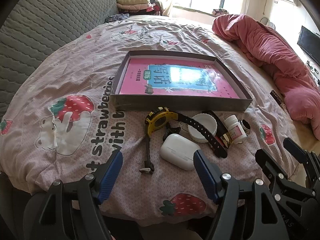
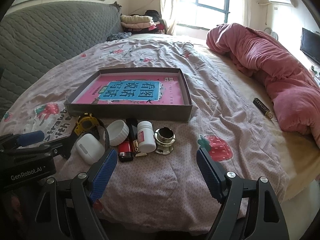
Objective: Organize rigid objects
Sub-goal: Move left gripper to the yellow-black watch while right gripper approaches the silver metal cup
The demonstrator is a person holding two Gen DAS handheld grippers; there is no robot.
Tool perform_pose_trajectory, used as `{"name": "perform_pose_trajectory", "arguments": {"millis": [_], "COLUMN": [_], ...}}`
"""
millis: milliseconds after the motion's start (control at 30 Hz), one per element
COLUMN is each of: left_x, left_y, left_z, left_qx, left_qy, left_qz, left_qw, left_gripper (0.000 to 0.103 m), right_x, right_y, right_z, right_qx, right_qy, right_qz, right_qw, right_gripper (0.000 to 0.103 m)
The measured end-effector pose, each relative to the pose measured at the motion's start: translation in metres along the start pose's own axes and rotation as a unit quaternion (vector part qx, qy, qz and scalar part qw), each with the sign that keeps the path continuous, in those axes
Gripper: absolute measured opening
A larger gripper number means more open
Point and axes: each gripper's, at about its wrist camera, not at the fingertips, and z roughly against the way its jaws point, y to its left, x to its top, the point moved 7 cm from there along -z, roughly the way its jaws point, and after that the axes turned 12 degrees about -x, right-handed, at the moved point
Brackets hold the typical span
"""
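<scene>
Watch (image 2: pixel 85 125) strap lies partly hidden behind earbud case (image 2: pixel 90 148).

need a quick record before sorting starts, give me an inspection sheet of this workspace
surface: bed sheet with strawberry print, wrinkled
job's things: shallow box holding a pink book; in front of it yellow watch, white earbud case, white lid, red lighter, white pill bottle, metal ring cap
clutter: small dark tag beside pink duvet
grippers: left claw open, empty; right claw open, empty
cables: nothing seen
surroundings: grey headboard, window, folded clothes, screen
</scene>
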Motion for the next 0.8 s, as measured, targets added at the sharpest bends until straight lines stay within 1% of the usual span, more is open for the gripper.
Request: {"name": "perform_pose_trajectory", "arguments": {"millis": [467, 800], "left_x": [-0.0006, -0.0011], "left_y": [0.0024, 0.0075], "left_z": [0.0010, -0.0012], "left_qx": [0.001, 0.000], "left_qy": [-0.001, 0.004], "left_qz": [0.002, 0.013], "left_qw": [1.0000, 0.9999], "left_gripper": [0.073, 0.073], "right_x": [0.0009, 0.0005], "right_y": [0.0010, 0.0003], "right_z": [0.0021, 0.0003], "right_qx": [-0.002, 0.000], "right_qy": [-0.002, 0.000], "right_qz": [0.000, -0.002], "right_qw": [1.000, 1.000], "right_gripper": [0.082, 0.082]}}
